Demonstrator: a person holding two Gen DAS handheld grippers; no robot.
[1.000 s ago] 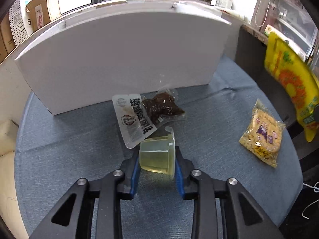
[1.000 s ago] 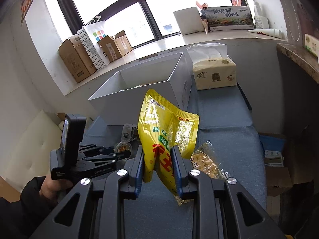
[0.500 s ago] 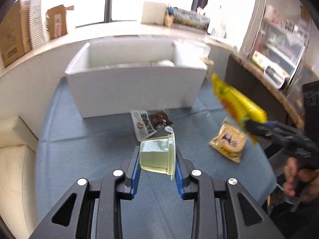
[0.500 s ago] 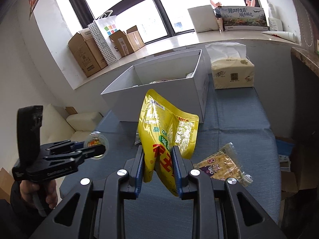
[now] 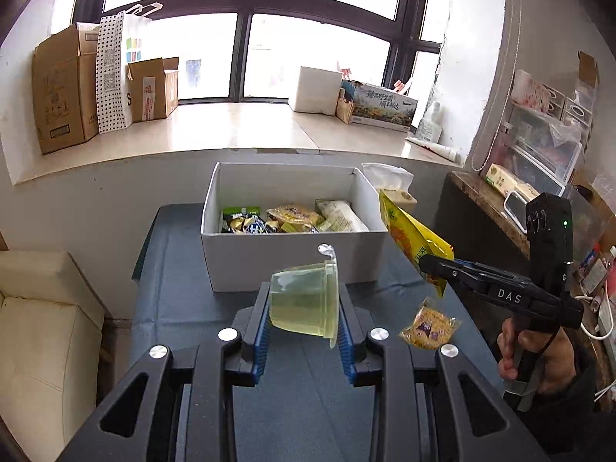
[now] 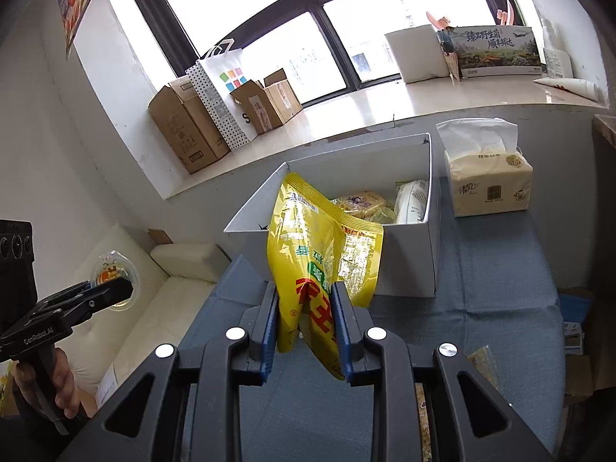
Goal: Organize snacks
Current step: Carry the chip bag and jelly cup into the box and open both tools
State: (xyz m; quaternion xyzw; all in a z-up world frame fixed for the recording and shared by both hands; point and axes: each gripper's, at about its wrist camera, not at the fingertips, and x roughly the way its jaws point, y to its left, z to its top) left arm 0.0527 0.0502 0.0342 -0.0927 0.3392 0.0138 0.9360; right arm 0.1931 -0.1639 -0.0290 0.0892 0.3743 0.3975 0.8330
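Gleaming clear jelly cup (image 5: 304,304) holds pale-yellow gel.

We see a pale yellow-green, translucent jelly cup (image 5: 304,304) between blue finger pads (image 5: 262,331) on our black left gripper (image 5: 304,337); a bright yellow snack bag (image 6: 321,265) with red and green print; a white box (image 5: 292,258) holding green, yellow and cream packets; a slate-blue tablecloth (image 5: 184,269); an orange-yellow small packet (image 5: 429,327) with purple print; a cream tissue pack (image 6: 489,188); brown cartons (image 5: 63,88); a white bag (image 5: 115,73) with black dots and coloured squares
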